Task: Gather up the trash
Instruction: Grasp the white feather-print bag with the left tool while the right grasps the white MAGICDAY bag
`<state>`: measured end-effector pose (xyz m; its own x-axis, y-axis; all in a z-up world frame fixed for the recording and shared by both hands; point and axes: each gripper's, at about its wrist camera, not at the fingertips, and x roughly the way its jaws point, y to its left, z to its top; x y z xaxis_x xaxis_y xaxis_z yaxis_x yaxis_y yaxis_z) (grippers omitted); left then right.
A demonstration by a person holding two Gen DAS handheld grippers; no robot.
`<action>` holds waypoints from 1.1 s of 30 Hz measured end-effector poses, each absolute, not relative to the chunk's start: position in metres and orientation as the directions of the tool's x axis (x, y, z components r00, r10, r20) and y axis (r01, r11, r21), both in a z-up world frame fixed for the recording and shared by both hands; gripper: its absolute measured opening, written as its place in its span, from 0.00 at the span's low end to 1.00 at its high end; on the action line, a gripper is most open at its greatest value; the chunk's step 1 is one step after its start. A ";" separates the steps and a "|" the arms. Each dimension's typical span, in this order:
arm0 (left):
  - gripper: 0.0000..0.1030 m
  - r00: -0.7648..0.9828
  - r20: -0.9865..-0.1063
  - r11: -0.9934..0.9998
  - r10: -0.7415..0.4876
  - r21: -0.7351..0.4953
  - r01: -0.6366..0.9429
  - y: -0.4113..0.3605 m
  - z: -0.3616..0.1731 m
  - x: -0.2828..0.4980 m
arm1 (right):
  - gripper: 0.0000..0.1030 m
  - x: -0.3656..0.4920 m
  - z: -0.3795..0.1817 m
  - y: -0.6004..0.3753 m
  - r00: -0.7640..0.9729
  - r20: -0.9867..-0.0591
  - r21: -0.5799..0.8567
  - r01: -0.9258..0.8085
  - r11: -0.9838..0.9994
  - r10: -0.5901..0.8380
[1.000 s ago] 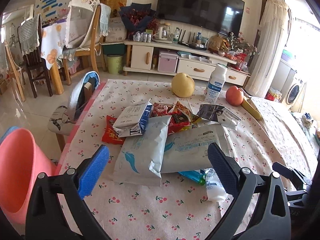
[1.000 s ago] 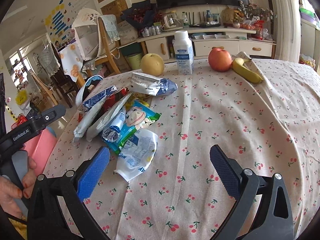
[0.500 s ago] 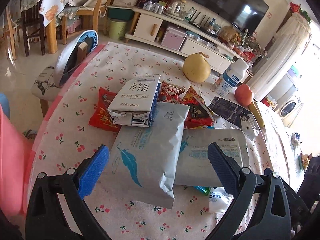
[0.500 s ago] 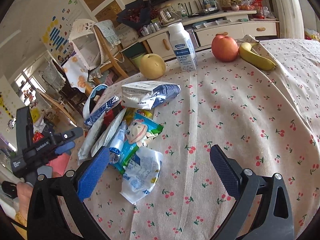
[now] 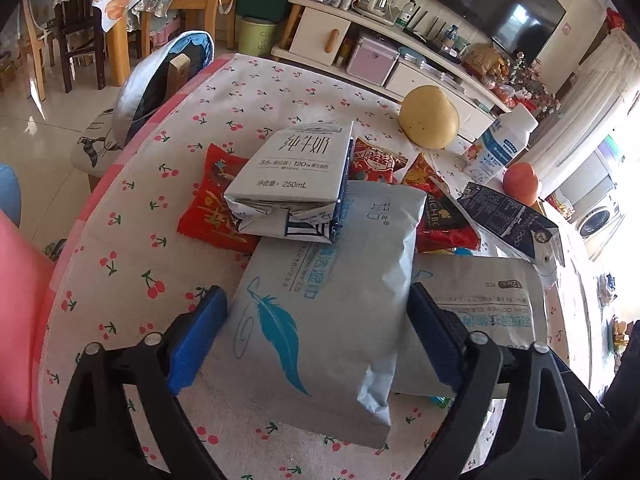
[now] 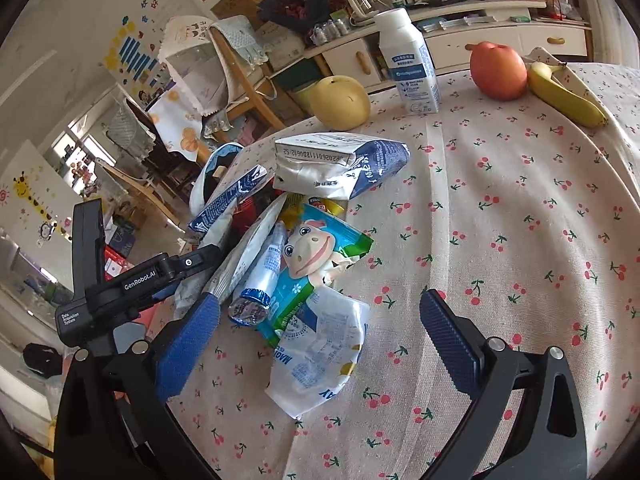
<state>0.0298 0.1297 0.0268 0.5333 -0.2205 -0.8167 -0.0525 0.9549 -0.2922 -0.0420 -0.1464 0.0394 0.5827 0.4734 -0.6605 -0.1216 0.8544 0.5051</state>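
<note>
The cherry-print tablecloth [image 5: 132, 240] covers a round table; its left edge drops to tiled floor. My left gripper [image 5: 316, 340] straddles the grey feather-print pack [image 5: 320, 300], fingers apart. My right gripper [image 6: 320, 340] hovers spread over the white wrapper [image 6: 320, 356]; open cloth lies right.

White milk carton [image 5: 294, 184] read "纯牛奶", "3.6", "120", "250mL". Red-black snack bag [image 5: 442, 216] showed "RICHBC", partly cut off. Second grey pack [image 5: 484, 300] had "PCS", upside down. In the right wrist view the left gripper [image 6: 132, 292] body read "GenRobot.AI" and "Data Acquisition System". Flattened carton [image 6: 340, 164] carried an inverted date code, not fully legible. Crumpled white wrapper [image 6: 316, 356] showed "MAGI", rest folded away. Bottle [image 6: 408, 64] label too small to read.
</note>
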 end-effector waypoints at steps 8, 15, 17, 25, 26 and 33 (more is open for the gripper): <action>0.70 0.556 -0.804 0.956 -0.213 -0.290 -0.053 0.128 0.029 0.024 | 0.96 -0.048 0.024 -0.131 0.549 -0.733 0.426 -0.092 0.900 0.402; 0.60 0.572 -0.789 0.957 -0.222 -0.289 -0.028 0.125 0.034 0.015 | 0.96 -0.055 0.014 -0.100 0.545 -0.783 0.277 -0.123 0.953 0.298; 0.60 0.564 -0.787 0.951 -0.250 -0.308 -0.008 0.125 0.034 0.012 | 0.96 -0.056 0.013 -0.097 0.554 -0.786 0.245 -0.129 0.961 0.275; 0.75 0.523 -0.756 0.894 -0.393 -0.448 0.024 0.138 0.039 -0.003 | 0.96 -0.058 0.014 -0.097 0.590 -0.797 0.078 -0.108 0.991 0.127; 0.79 0.530 -0.761 0.896 -0.375 -0.443 -0.003 0.142 0.038 -0.002 | 0.96 -0.058 0.014 -0.099 0.592 -0.798 0.066 -0.098 0.993 0.111; 0.83 0.514 -0.802 0.920 -0.304 -0.387 -0.059 0.140 0.027 0.013 | 0.96 -0.057 0.015 -0.091 0.581 -0.802 0.080 -0.127 0.989 0.140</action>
<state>0.0131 0.1398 0.0267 0.5141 -0.3042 -0.8020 -0.0586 0.9204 -0.3866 -0.0567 -0.0913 0.0153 0.5812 0.1396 -0.8017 -0.1272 0.9886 0.0799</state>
